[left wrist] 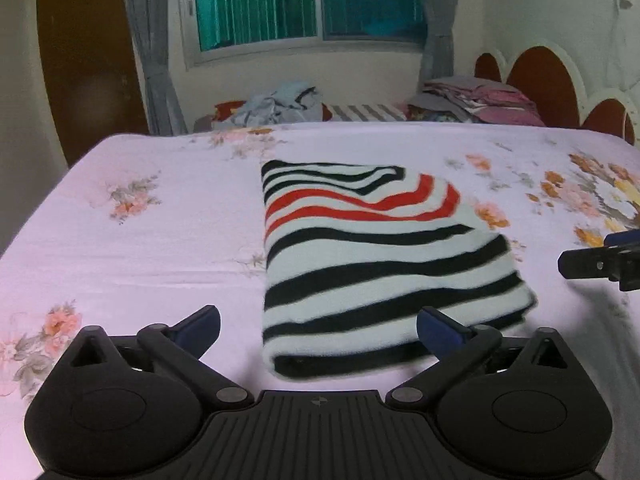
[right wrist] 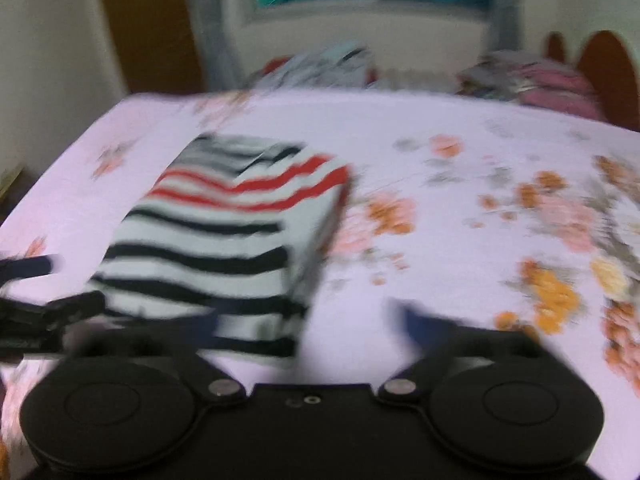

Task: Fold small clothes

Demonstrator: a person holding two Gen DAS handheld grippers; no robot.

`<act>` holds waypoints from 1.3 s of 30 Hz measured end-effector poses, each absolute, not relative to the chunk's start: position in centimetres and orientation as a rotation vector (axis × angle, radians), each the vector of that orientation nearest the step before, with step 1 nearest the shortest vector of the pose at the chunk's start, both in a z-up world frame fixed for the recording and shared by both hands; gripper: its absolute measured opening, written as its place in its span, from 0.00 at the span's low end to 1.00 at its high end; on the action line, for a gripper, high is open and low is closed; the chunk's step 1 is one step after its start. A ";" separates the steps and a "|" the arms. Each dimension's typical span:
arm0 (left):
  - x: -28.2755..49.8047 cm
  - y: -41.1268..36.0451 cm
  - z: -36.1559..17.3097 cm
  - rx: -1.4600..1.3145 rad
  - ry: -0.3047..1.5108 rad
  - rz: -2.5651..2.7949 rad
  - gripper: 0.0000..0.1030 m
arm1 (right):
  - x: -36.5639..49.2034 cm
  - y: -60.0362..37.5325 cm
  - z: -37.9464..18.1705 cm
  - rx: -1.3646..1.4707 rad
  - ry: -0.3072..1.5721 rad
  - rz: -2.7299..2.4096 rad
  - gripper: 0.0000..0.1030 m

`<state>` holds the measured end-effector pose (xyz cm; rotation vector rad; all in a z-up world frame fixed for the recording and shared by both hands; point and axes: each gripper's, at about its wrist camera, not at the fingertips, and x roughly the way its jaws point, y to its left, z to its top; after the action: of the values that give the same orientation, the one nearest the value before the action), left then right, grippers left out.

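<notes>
Both grippers spread wide, empty, hovering at the garment's near edge.
Left gripper (left wrist: 318,328) sits at 6 o'clock of the striped knit top (left wrist: 372,264), folded flat mid-bedsheet (left wrist: 140,240); right gripper (right wrist: 304,320) at its 5 o'clock, view blurred. Looks soft, light, limp, probably slippy between layers: pinch all layers at the near corners.

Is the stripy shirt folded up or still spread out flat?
Folded. The striped shirt lies as a neat rectangle on the bed, with doubled layers showing at its near edge.
</notes>
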<state>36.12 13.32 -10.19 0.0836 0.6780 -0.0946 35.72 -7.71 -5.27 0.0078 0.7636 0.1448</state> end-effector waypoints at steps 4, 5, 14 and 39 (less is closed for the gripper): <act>34.0 12.5 -9.0 0.084 0.665 -0.099 1.00 | 33.3 -8.8 -4.4 0.030 0.737 0.158 0.99; 33.2 12.3 -8.6 0.084 0.656 -0.095 1.00 | 32.6 -9.0 -4.1 0.035 0.727 0.160 0.99; 26.6 11.9 -5.2 0.034 0.599 -0.067 1.00 | 26.1 -9.8 -0.7 0.015 0.651 0.155 1.00; 10.5 11.6 2.9 -0.057 0.462 -0.049 1.00 | 11.0 -10.4 5.4 -0.005 0.547 0.073 1.00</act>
<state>10.54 11.55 2.91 -0.0567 0.4624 -0.0490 11.04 -10.40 5.39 -0.0049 0.5475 0.0726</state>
